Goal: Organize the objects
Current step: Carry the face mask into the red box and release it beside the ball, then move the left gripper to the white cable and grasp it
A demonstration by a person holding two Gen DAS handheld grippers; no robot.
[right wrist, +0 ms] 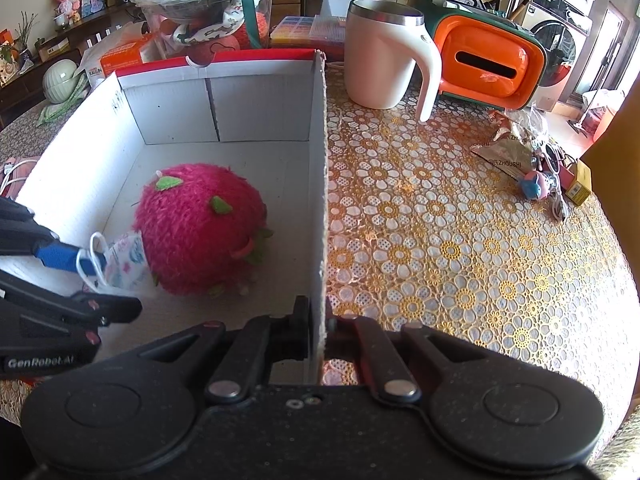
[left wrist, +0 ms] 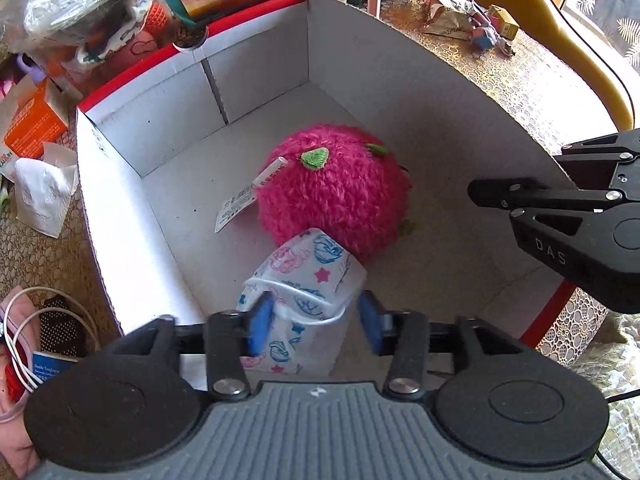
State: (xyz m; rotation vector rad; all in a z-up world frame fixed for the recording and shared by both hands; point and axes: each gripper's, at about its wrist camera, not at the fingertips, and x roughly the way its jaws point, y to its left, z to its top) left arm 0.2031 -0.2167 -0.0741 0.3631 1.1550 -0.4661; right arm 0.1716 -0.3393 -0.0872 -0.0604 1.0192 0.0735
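Observation:
A white cardboard box (left wrist: 168,128) with a red outside stands on the table; it also shows in the right wrist view (right wrist: 256,100). Inside it lies a fuzzy pink plush fruit (left wrist: 336,192), also seen from the right (right wrist: 200,228). A printed child's face mask (left wrist: 304,276) leans against the plush, between the blue pads of my left gripper (left wrist: 316,318), which is open above the box floor. The mask (right wrist: 128,260) and a left finger pad (right wrist: 60,256) show in the right wrist view. My right gripper (right wrist: 318,324) is shut on the box's right wall (right wrist: 320,200).
A white mug (right wrist: 380,60), an orange and green case (right wrist: 488,64), a snack wrapper (right wrist: 508,148) and small items (right wrist: 560,184) lie on the floral tablecloth right of the box. Bags, an orange carton (left wrist: 36,120), tissue (left wrist: 44,196) and a white cable (left wrist: 36,332) crowd the left.

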